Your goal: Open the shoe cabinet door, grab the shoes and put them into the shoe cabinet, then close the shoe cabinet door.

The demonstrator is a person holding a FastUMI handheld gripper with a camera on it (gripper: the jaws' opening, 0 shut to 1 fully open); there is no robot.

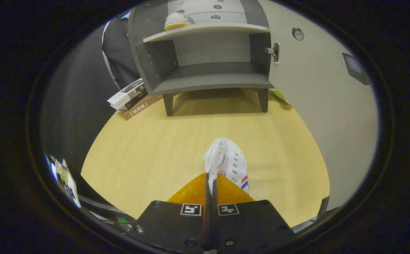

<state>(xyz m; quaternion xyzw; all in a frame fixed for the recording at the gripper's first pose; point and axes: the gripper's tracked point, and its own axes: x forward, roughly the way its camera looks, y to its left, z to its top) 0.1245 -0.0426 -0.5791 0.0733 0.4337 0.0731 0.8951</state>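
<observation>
A white shoe (228,160) with eyelets and a red and blue stripe hangs just ahead of my fingers, above the wooden table (148,148). My gripper (210,181) is shut on the shoe, its fingers pinching the rim. Beyond it stands the grey shoe cabinet (208,53) on short legs. Its door (318,98) is swung open to the right. The lower compartment (212,76) holds nothing. Another white shoe with a yellow sole (176,22) lies on the shelf above.
A small box and a brown booklet (131,97) lie on the table left of the cabinet. A green item (279,94) sits by the cabinet's right leg. A person's dark sleeve (116,53) shows behind the cabinet's left side.
</observation>
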